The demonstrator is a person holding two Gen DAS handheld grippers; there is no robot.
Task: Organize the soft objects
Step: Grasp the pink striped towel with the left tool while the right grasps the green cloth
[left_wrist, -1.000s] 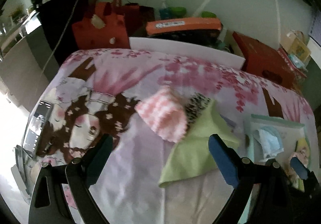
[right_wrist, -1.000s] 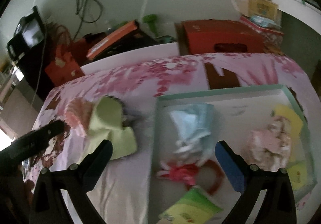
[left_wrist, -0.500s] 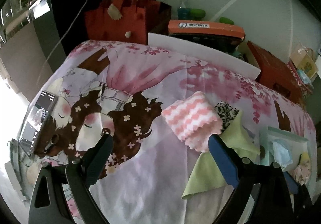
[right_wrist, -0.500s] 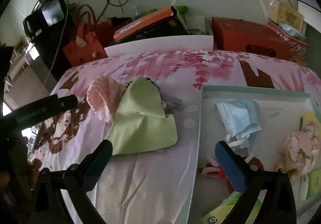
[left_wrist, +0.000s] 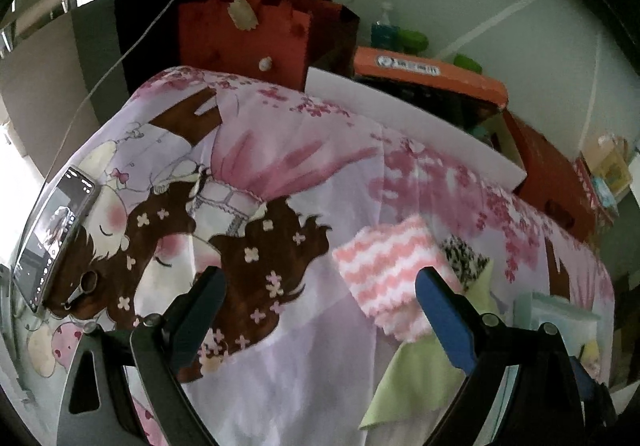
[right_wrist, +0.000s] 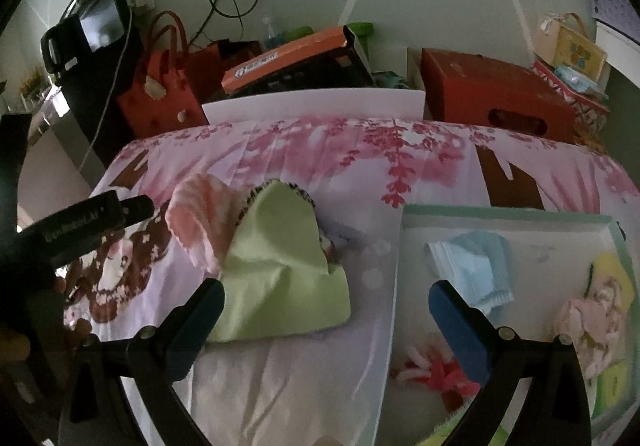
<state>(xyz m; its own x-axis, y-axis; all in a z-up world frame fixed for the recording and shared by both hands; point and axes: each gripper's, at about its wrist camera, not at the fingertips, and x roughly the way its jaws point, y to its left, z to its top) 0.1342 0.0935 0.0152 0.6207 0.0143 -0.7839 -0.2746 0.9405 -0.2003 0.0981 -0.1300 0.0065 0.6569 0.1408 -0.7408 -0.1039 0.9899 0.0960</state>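
**Both grippers swing left toward the cloth pile**

Since half a second ago, the left gripper (left_wrist: pixel 318 288) has shifted further left over the bedsheet (left_wrist: pixel 280 150), so the pink-and-white wavy cloth (left_wrist: pixel 386 270) now sits at its right finger rather than between the two. The right gripper (right_wrist: pixel 326 300) has moved only a little, and the green cloth (right_wrist: pixel 280 266) stays just ahead of its left finger.

Landmark: the green cloth. It lies crumpled on the printed bedsheet, draped over a black-and-white patterned cloth (left_wrist: pixel 462 256) whose edge peeks out behind it. The pink-and-white wavy cloth touches the green cloth's left side, folded into a thick pad. To the green cloth's right, just beside it, stands a shallow white tray (right_wrist: pixel 508 215) with a pale green rim. Inside the tray lie a light blue face mask (right_wrist: pixel 474 266), a red-and-white tasselled item (right_wrist: pixel 436 370), a pale pink crumpled cloth (right_wrist: pixel 596 322) and yellow pieces (right_wrist: pixel 612 270) by the far wall.

The left gripper's fingers are spread wide and empty, hovering above the sheet left of the pink cloth; its right fingertip overlaps that cloth's near corner in the left wrist view, though contact cannot be told. The right gripper is likewise spread wide and holds nothing, its left finger at the green cloth's near edge and its right finger over the tray.

A phone (left_wrist: pixel 54 234) lies at the sheet's far left edge, well apart from the green cloth.
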